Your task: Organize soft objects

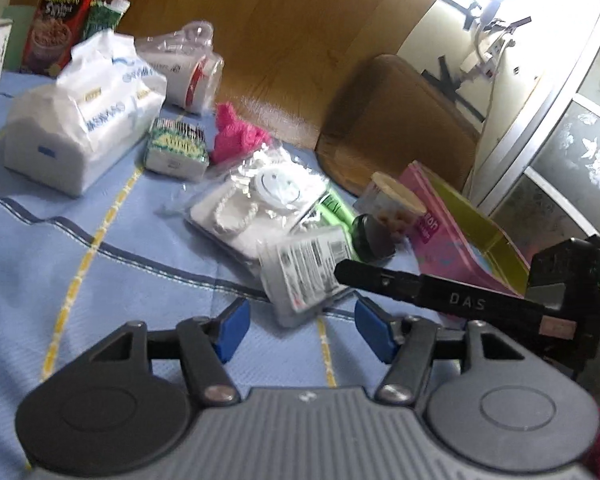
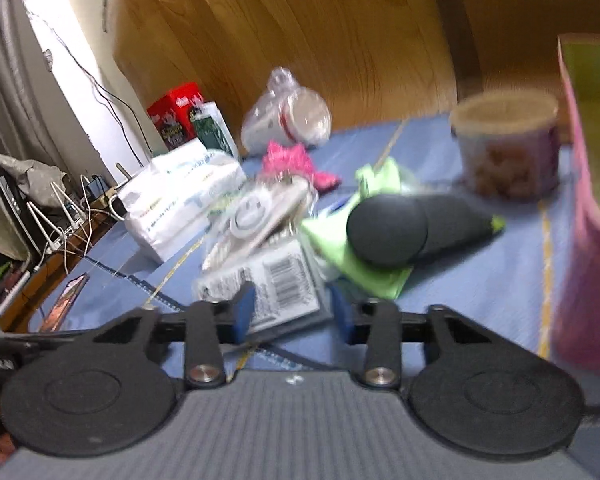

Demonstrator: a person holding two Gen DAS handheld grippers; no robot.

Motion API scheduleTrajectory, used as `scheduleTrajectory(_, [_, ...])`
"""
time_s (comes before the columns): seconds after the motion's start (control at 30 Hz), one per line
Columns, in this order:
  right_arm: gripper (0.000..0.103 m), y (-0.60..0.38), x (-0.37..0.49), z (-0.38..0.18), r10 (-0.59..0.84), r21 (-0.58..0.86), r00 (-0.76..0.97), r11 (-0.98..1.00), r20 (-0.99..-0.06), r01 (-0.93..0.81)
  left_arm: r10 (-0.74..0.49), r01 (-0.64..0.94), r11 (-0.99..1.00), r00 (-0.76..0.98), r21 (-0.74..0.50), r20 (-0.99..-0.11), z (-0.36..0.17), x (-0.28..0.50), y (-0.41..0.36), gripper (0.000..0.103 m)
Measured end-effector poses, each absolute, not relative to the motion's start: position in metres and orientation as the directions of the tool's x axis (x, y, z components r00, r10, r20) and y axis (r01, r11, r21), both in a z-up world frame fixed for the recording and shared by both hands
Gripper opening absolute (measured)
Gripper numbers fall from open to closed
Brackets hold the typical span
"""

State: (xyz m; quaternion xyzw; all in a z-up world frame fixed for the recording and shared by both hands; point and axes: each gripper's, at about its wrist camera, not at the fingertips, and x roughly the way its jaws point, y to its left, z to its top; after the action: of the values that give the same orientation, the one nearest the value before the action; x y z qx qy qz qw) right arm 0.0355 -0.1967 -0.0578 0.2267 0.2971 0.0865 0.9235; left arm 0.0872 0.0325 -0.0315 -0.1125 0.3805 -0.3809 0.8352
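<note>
A blue cloth with darker stripes and yellow stitched lines (image 1: 112, 280) covered the surface, and wood-grain panelling (image 1: 284, 28) rose behind it across the upper middle of both views; at the far left of the right wrist view, cables and white chargers (image 2: 66, 216) crowded a lower ledge beside a bright wall. In the left wrist view a soft pack of tissues (image 1: 88, 120) lay at the upper left, with a red snack box (image 1: 60, 16) standing behind it and a bagged white cup with a red band (image 1: 188, 76) on its side just to the right. A pink fluffy item (image 1: 236, 132) sat near the centre, above a clear bag holding a white smiley-face piece and a white cord (image 1: 260, 204). A cup of snacks with a tan lid (image 1: 396, 204) stood to the right, near a pink and yellow box (image 1: 460, 232). A barcoded plastic packet (image 1: 308, 272) lay nearest the tools, overlapping the clear bag's lower edge. The left tool (image 1: 300, 328) had its blue pads apart, the packet's lower end between them but untouched. The right tool (image 2: 294, 312) stood with its pads partly apart on either side of the packet (image 2: 276, 284); blur hid whether they pressed it. Beyond lay a green cloth (image 2: 364, 264) under a dark oval object (image 2: 404, 228).
</note>
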Motion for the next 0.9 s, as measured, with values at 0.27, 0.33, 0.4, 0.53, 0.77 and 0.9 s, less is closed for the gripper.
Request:
scheduleTrajectory(0.27, [0.023,-0.17,-0.003,-0.055,0.411,0.495,0.767,0.857,-0.493,-0.141,-0.751,0.554,0.653,0.387,-0.517,-0.535,-0.036,0.083,0.043,0.054])
scheduleTrajectory(0.33, [0.024,-0.163,-0.014,-0.052,0.381,0.437,0.778,0.886,-0.499,-0.153,-0.751,0.555,0.654,0.393,-0.513,-0.531,-0.035,0.082,0.048,0.059])
scheduleTrajectory(0.4, [0.027,-0.161,-0.022,-0.051,0.351,0.402,0.794,0.904,-0.497,-0.147,-0.746,0.556,0.659,0.399,-0.506,-0.533,-0.035,0.08,0.051,0.059])
scheduleTrajectory(0.53, [0.031,-0.17,-0.022,-0.053,0.349,0.418,0.797,0.898,-0.493,-0.135,-0.745,0.548,0.661,0.4,-0.513,-0.533,-0.032,0.08,0.057,0.06])
scheduleTrajectory(0.77, [0.052,-0.158,-0.015,-0.05,0.315,0.301,0.799,0.937,-0.512,-0.176,-0.753,0.557,0.654,0.408,-0.513,-0.517,-0.025,0.081,0.064,0.069])
scheduleTrajectory(0.9, [0.055,-0.149,-0.008,-0.051,0.302,0.232,0.792,0.95,-0.53,-0.207,-0.753,0.549,0.652,0.392,-0.523,-0.528,-0.029,0.084,0.063,0.07])
